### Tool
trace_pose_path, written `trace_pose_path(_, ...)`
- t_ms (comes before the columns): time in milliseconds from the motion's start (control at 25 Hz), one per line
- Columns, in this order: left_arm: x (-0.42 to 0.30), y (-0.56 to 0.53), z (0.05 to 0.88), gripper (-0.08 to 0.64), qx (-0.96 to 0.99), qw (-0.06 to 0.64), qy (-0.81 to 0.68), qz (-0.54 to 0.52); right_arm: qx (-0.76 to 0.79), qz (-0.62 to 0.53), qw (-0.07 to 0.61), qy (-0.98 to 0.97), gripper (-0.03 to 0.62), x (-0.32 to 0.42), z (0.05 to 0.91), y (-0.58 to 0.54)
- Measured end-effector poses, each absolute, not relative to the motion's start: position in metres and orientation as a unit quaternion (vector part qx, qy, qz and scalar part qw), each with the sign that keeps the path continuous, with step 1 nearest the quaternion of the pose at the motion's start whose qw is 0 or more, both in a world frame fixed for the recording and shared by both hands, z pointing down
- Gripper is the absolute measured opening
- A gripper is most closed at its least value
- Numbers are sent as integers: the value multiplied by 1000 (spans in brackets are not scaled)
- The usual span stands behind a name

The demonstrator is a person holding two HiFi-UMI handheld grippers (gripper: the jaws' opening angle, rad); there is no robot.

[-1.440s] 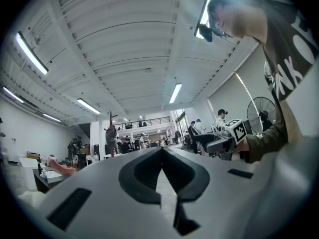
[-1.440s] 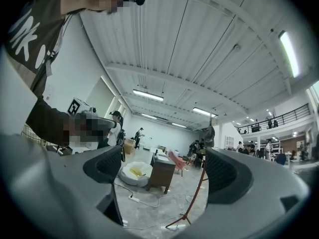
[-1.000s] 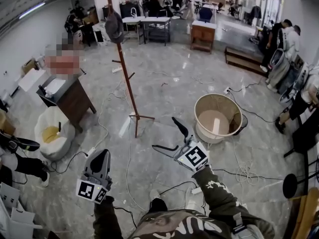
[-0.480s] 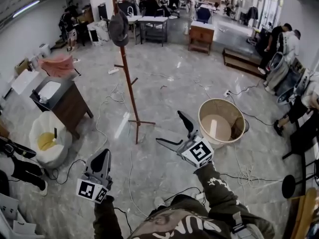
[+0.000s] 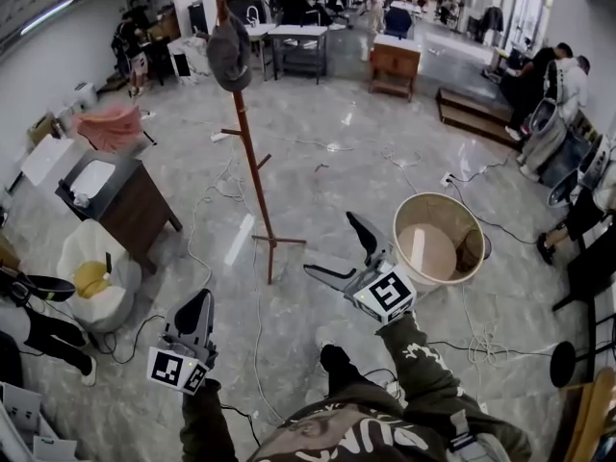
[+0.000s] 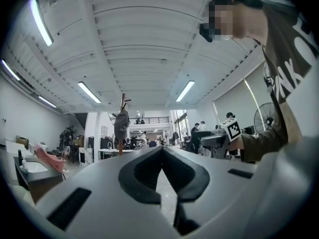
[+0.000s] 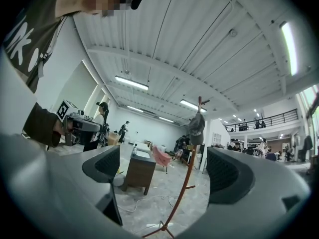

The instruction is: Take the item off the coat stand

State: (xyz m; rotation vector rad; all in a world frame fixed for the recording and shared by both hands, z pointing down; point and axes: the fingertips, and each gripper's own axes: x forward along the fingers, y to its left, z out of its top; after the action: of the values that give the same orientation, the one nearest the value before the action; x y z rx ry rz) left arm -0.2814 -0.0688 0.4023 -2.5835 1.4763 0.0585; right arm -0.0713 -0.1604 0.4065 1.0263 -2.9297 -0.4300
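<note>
Jaws spread on right gripper (image 5: 330, 243), together on left gripper (image 5: 198, 296); cap (image 5: 229, 54) on coat stand (image 5: 252, 176).

The coat stand (image 5: 252, 162) rises at eleven o'clock ahead of me, with the cap (image 5: 229, 54) hanging near its top. My right claw (image 5: 332, 246) lies between the stand's foot and the round tub (image 5: 396, 229) at one o'clock. The cabinet (image 5: 144, 200) stands at ten o'clock, the soft bin (image 5: 72, 248) before it. My left claw (image 5: 197, 298) is nearest me, at seven o'clock.
</note>
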Motion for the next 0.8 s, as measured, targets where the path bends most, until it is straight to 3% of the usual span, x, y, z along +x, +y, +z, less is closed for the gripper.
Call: trace_pose_path(800, -298, -332, 396, 3, -834, 83, 546, -4, 280, -135, -21, -950, 529, -82, 389, -458)
